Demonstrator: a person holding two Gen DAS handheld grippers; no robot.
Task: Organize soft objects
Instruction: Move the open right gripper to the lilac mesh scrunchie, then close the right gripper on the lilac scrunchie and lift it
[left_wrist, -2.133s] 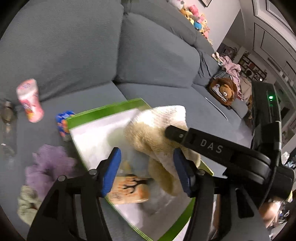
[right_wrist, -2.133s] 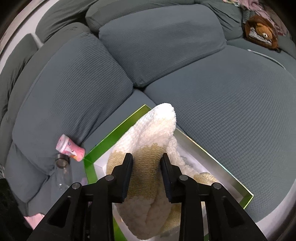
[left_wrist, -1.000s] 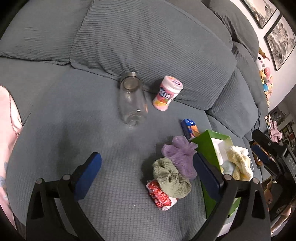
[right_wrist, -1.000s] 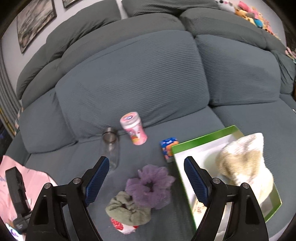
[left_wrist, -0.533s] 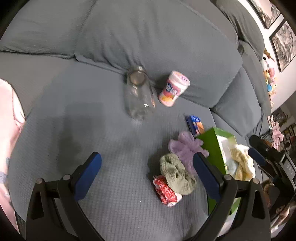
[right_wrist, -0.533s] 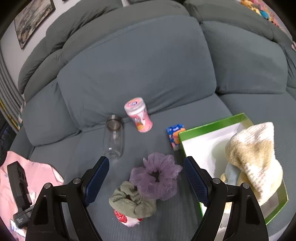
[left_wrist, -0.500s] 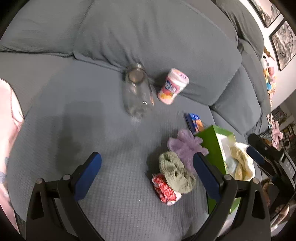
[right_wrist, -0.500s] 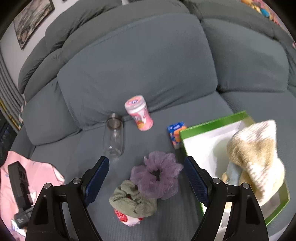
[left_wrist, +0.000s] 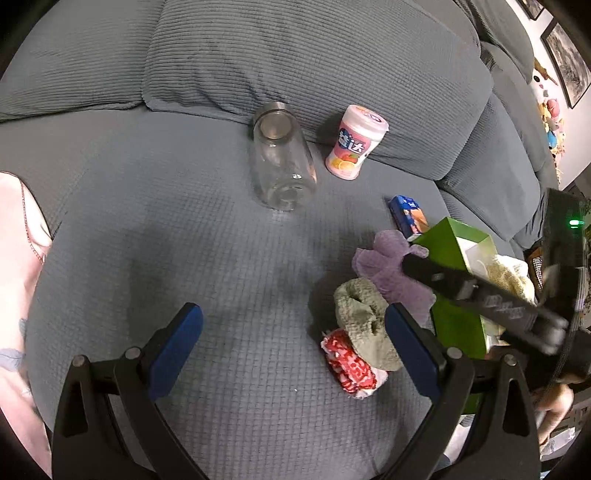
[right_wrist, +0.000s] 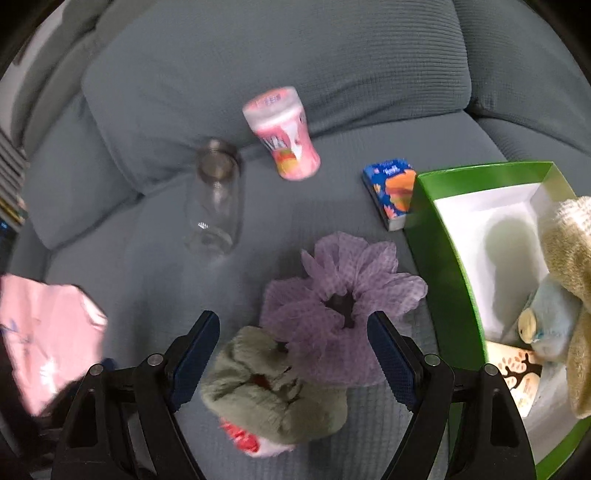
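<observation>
On the grey sofa seat (right_wrist: 110, 236), the right gripper (right_wrist: 288, 354) is hanging over a small heap of soft things with its blue-padded jaws standing wide apart and holding nothing. Between and just ahead of those jaws a purple scrunchie (right_wrist: 340, 295) is lying, touching a green scrunchie (right_wrist: 273, 387) that is sitting on top of a red patterned scrunchie (right_wrist: 243, 439) (only its edge is peeking out in this view). Just to the right a green box (right_wrist: 436, 251) with a white inside is resting on the seat, and a cream knitted cloth (right_wrist: 569, 266), a pale blue plush toy (right_wrist: 550, 325) and a card printed with a tree (right_wrist: 517, 373) are lying in it. A small blue packet (right_wrist: 391, 188) is touching the box's far corner. Farther back a clear glass jar (right_wrist: 214, 199) is lying on its side beside a pink canister (right_wrist: 284, 136), which is leaning against the back cushion.

The left gripper (left_wrist: 291, 347) is hovering over bare seat fabric, its jaws open and empty too, with the green scrunchie just beside its right finger (left_wrist: 410, 343). Pink fabric (right_wrist: 44, 332) is showing at the left edge.
</observation>
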